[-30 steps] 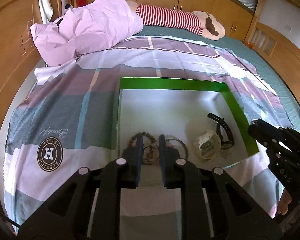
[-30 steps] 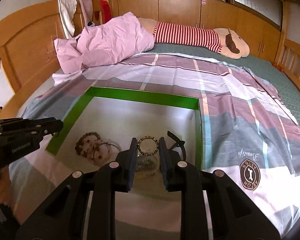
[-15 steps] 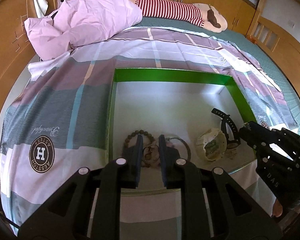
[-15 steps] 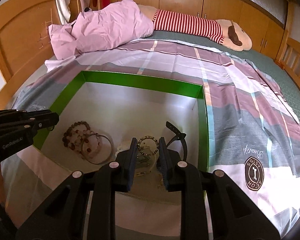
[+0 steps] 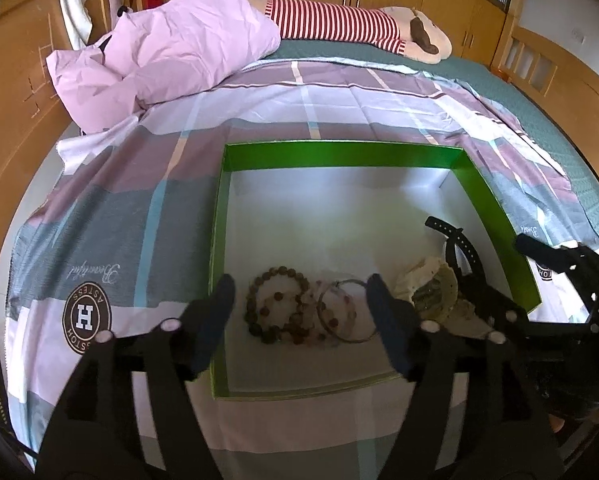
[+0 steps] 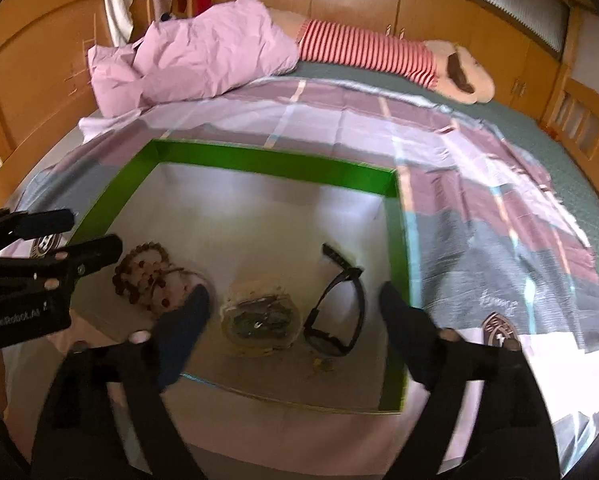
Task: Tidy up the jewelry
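Green-walled box (image 5: 341, 154) on bed, serving as landmark; beaded bracelets (image 5: 279, 308), pale bangle (image 6: 259, 320) and black watch (image 6: 339, 316) heaped along its near wall. Left gripper (image 5: 299, 312) above bracelets, right gripper (image 6: 295, 320) above bangle and watch; both sets of fingers (image 5: 219, 308) spreading, nothing pinched. Likely hazard: tangled bracelets lifted together, or a finger catching the box's near wall.

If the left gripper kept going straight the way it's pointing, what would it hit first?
Probably the beaded bracelets in the green box; they lie between the opening fingers of the left gripper. Depth is unclear.
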`<state>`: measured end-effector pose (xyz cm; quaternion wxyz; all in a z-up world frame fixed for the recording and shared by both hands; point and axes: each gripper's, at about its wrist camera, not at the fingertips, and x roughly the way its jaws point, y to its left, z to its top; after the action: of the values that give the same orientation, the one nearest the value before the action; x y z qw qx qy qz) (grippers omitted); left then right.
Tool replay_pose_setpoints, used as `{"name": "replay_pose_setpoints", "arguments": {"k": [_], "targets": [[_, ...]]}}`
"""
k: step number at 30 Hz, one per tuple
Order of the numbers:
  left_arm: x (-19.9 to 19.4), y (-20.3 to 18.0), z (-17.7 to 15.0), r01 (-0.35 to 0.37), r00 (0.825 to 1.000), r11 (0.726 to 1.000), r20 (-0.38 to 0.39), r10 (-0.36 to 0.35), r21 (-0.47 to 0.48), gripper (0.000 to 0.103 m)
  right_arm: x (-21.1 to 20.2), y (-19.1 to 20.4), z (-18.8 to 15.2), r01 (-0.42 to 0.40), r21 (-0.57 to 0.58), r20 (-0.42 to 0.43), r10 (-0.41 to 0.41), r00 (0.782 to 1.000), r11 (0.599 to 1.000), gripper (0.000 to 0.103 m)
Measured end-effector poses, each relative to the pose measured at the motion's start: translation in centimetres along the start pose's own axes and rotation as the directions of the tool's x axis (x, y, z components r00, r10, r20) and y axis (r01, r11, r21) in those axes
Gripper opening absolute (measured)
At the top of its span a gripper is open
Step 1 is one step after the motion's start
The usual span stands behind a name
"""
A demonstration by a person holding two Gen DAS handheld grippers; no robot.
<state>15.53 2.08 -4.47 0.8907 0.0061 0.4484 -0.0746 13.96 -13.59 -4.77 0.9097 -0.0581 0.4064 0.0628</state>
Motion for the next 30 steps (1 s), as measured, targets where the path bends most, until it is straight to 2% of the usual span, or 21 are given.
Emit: {"name": "replay_pose_setpoints", "arguments": {"k": [2, 3, 8, 20, 30], "targets": [[-0.1, 0.0, 0.1, -0.002, 1.000, 1.000, 0.000, 0.002, -0.006, 0.083, -0.2, -0.2, 0.1, 0.020, 0.001, 0.014, -0.020, 1.000, 1.000, 0.097], [-0.2, 0.0, 0.1, -0.005, 1.000, 1.000, 0.002, 0.005, -0.010, 0.085, -0.3, -0.3, 0.1, 0.032, 0.003, 0.009, -0.032, 0.999, 0.999, 0.099], [-0.6, 0.4, 0.3, -0.034, 0.999, 0.999, 0.020, 0.035, -0.041, 0.097, -0.1, -0.8, -0.1, 0.052, 0.024, -0.016, -0.051, 0.999, 0.998, 0.099], [-0.5, -0.9, 0.1, -0.045, 0.999, 0.999, 0.000, 0.045, 0.025, 0.099, -0.4, -2.1, -0.7, 0.093, 0.100, -0.001, -0.093, 0.996, 0.991, 0.099], [-0.5, -0.8, 0.1, -0.041, 0.999, 0.999, -0.008, 0.041, 0.019, 0.099, -0.2, -2.5, -1.0, 0.086, 0.111, -0.021, -0.084, 0.996, 0.990, 0.100]]}}
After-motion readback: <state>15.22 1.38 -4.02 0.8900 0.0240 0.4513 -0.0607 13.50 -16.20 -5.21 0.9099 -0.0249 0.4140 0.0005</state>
